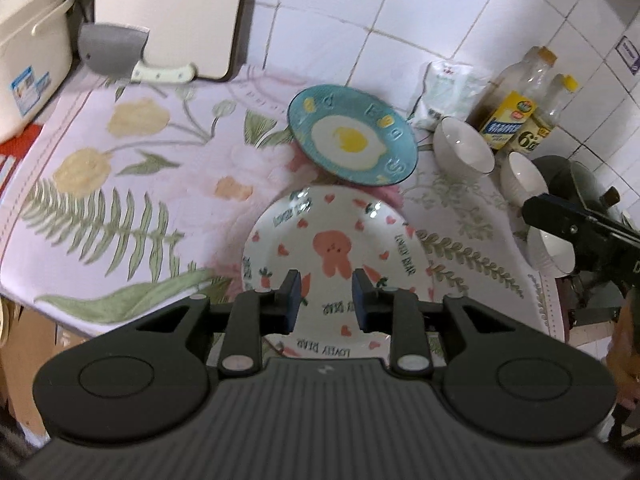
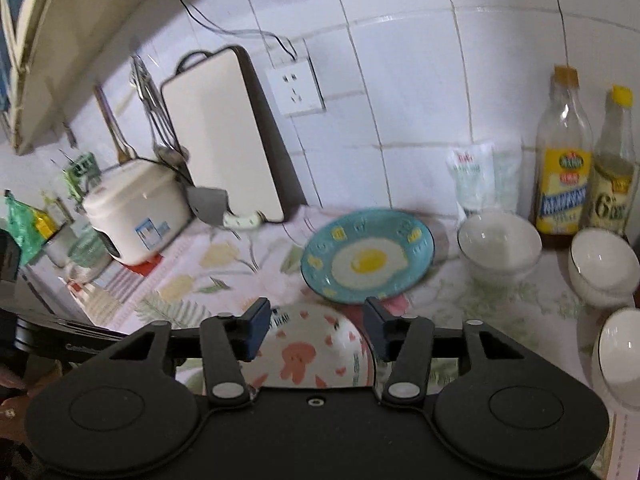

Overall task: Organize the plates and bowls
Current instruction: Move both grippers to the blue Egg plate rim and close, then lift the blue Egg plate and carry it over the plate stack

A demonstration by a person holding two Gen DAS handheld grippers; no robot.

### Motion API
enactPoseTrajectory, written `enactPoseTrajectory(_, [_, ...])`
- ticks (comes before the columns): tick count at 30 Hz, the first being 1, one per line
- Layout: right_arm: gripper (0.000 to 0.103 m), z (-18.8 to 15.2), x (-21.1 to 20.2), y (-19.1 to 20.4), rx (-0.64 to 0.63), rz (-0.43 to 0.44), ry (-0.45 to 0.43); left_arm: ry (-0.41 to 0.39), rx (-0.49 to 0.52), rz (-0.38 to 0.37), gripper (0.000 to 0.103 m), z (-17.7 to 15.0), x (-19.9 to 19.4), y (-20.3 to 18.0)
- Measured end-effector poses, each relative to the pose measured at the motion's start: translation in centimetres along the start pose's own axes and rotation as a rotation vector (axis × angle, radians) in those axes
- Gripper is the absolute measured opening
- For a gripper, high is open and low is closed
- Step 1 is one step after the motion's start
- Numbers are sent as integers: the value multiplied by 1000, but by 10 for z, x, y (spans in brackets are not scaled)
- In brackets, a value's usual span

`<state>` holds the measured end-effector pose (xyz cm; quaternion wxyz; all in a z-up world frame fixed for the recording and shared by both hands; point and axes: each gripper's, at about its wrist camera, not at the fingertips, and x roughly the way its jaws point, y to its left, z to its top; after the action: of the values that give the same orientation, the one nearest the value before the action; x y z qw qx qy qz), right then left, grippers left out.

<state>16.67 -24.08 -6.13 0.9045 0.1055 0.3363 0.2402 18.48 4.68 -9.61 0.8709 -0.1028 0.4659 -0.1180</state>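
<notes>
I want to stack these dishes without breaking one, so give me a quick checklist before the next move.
1. Left gripper empty: ok, jaws apart with nothing between them, above the bear plate.
2. Right gripper empty: ok, jaws apart with nothing between them.
3. Bear plate flat on the cloth: ok.
4. Egg plate flat: not ok, it sits tilted, near edge toward the bear plate; whether they touch, cannot tell.
5. Bowls upright and apart: ok, three white bowls at the right, not stacked.
6. Bottles away from the bowls: not ok, they stand right behind them.
</notes>
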Motion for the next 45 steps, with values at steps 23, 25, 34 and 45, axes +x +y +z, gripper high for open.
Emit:
enactPoseTrajectory(23, [71,-8,89,-97,199,110,-42,-184,80,24,72,78,83,-15])
enactPoseTrajectory(25, [71,-13,102,-108,270,118,-38,-153,29,3,72,85,103,-3])
enactPoseTrajectory(34, [71,-30,161,-128,358,81,14,9,-114,12,68,100,181,24])
enactPoseTrajectory(45, [70,-22,202,-133,400,77,47,80,-96,20,21,100,222,25])
